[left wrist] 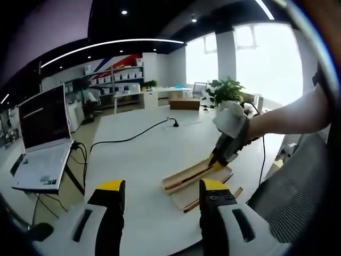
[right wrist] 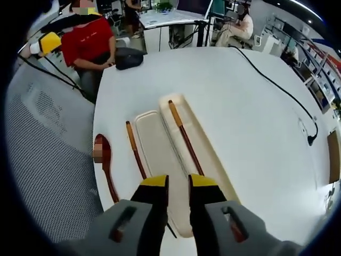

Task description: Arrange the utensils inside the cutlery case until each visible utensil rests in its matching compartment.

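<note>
I held my left gripper (left wrist: pixel 161 193) above the white table (left wrist: pixel 138 154) with its yellow-tipped jaws well apart and nothing between them. Ahead of it in the left gripper view lay the cream cutlery case (left wrist: pixel 194 177), and my right gripper (left wrist: pixel 220 158) came down onto its far end, with my gloved hand (left wrist: pixel 230 121) behind it. In the right gripper view my right gripper (right wrist: pixel 177 182) hovered right over the near end of the cutlery case (right wrist: pixel 208 154), its jaws set a narrow gap apart; I could not tell whether they pinched anything, since the near end of the chopstick in the case (right wrist: pixel 184 136) ran out of sight at the tips. That chopstick lay lengthwise in the long deep half of the case. The shallow lid half (right wrist: pixel 154 146) lay beside it, bare. A second chopstick (right wrist: pixel 135 150) rested on the table just beside the lid, and a dark wooden spoon (right wrist: pixel 104 165) lay further out, near the table edge. A black cable (right wrist: pixel 277 88) crossed the table's far side, and an open laptop (left wrist: pixel 42 140) sat apart on another surface.
</note>
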{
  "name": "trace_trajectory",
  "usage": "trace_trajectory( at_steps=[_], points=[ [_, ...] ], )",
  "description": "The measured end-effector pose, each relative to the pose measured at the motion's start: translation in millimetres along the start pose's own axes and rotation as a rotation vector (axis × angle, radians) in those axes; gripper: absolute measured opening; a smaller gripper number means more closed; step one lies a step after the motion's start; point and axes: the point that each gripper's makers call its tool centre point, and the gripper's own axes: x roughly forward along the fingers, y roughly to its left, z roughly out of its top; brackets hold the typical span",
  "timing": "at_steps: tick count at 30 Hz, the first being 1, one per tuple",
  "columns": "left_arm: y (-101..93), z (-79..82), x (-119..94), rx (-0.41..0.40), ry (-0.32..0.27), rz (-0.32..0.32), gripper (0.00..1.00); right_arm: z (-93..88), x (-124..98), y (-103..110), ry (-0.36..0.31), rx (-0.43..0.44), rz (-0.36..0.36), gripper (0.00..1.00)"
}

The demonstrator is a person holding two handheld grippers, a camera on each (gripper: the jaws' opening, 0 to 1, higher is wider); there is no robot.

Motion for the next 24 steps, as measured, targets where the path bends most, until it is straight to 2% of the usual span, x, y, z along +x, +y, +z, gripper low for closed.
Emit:
trace_trajectory(
  at_steps=[12,24],
  points=[
    [-0.4,-0.6,1,-0.004,0.003,0.000,0.58,0.6,5,19,-0.005,-0.023,0.045,0.12],
    [-0.9,-0.2,1,-0.008,-0.003,-0.002,0.58,-9.5,22,47,0.049,-0.082,0.112,0.13]
  ],
)
